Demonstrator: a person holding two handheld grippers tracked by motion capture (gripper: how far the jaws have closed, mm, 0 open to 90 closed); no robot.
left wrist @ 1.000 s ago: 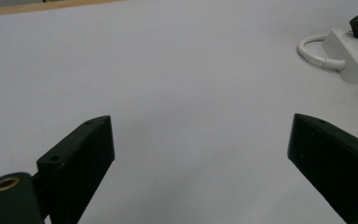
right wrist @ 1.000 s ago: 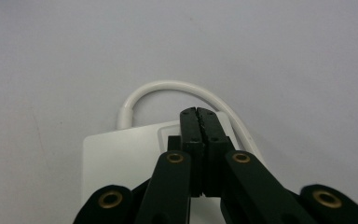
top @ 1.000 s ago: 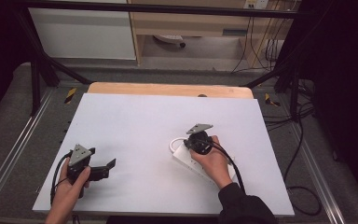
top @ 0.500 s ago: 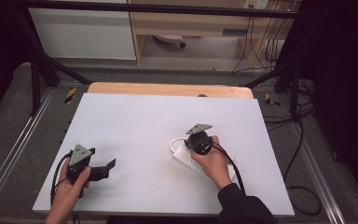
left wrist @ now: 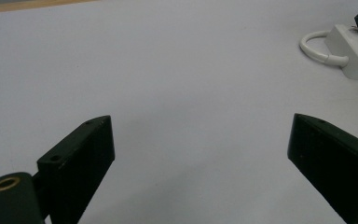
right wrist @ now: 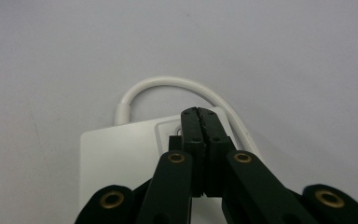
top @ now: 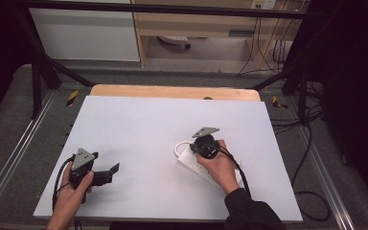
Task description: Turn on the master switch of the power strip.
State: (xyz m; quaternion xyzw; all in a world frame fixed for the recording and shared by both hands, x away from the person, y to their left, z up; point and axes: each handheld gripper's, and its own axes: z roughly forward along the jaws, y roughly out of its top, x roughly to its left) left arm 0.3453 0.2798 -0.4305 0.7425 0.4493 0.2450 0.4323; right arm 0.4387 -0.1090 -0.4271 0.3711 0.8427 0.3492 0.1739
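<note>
Nothing has moved since the earlier frames: both hands sit where they were a second ago, and the white power strip [top: 206, 165] lies in the same spot on the right half of the pale table [top: 163, 120], its white cable [top: 179, 146] looped out from the far end. Seen from the high view, the right gripper [top: 202, 143] rests tip-down on the far end of the strip, the hand [top: 220, 167] draped over the strip's body. Its own camera shows the two black jaws pressed flat together with nothing between them, the closed tips [right wrist: 199, 114] set on a recessed square [right wrist: 170, 130] in the strip's top face, most likely the rocker switch, though the jaws hide much of it. That stillness with shut jaws reads as a press in progress, not a grasp: the work seems to be pushing the switch, and whether it has already clicked over cannot be told. The left gripper [top: 108, 171] lies idle well apart near the table's near-left corner, held by the other hand [top: 72, 189], jaws spread wide over bare tabletop and holding nothing; the strip [left wrist: 354, 51] shows far off in its view.
</note>
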